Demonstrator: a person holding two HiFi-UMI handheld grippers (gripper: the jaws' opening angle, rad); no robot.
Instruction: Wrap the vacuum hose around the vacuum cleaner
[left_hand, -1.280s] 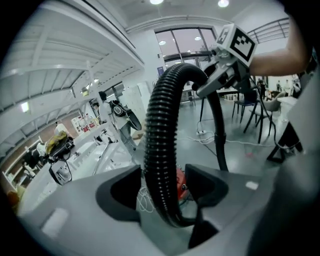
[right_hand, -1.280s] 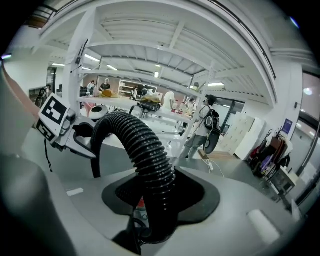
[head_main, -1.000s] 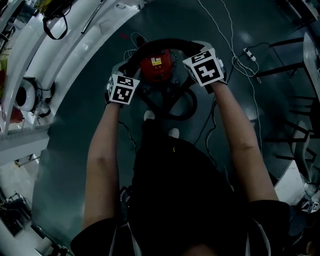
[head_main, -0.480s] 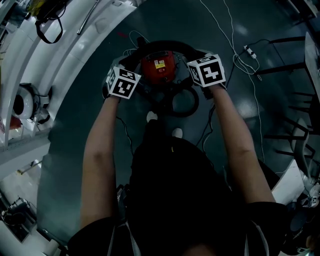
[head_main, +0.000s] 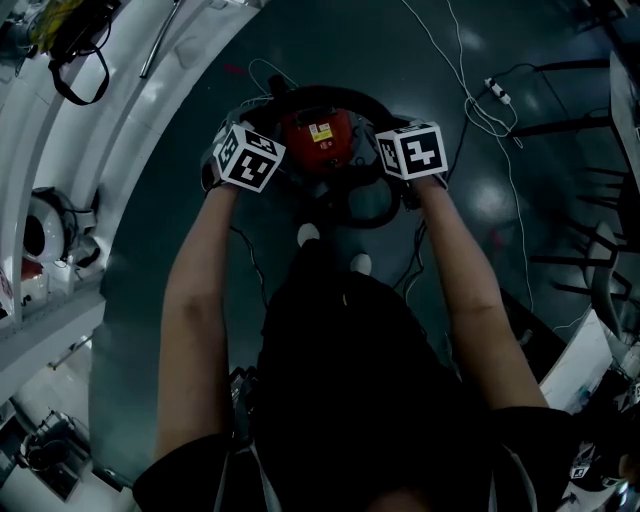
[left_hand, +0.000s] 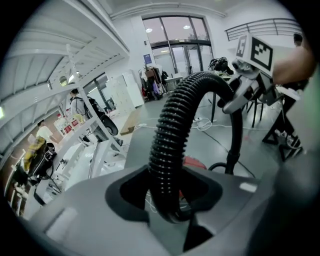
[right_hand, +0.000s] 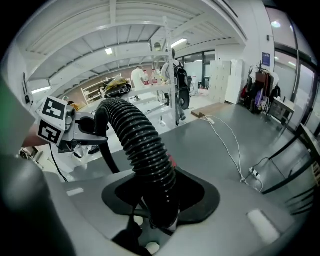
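Head view: holds black ribbed vacuum hose (head_main: 330, 93) clamped in left gripper (head_main: 256, 140) and right gripper (head_main: 396, 136) alike, arched over red vacuum cleaner (head_main: 318, 136) standing on dark floor (head_main: 400, 50) between both grippers.

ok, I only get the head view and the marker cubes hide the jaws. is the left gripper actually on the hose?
Observer: Yes, the left gripper has its jaws closed on the ribbed black hose.
Operator: right one?
Observer: Same, the right gripper clamps the hose further along.
Operator: slack between them?
Observer: No sag; it arches up from one gripper to the other.
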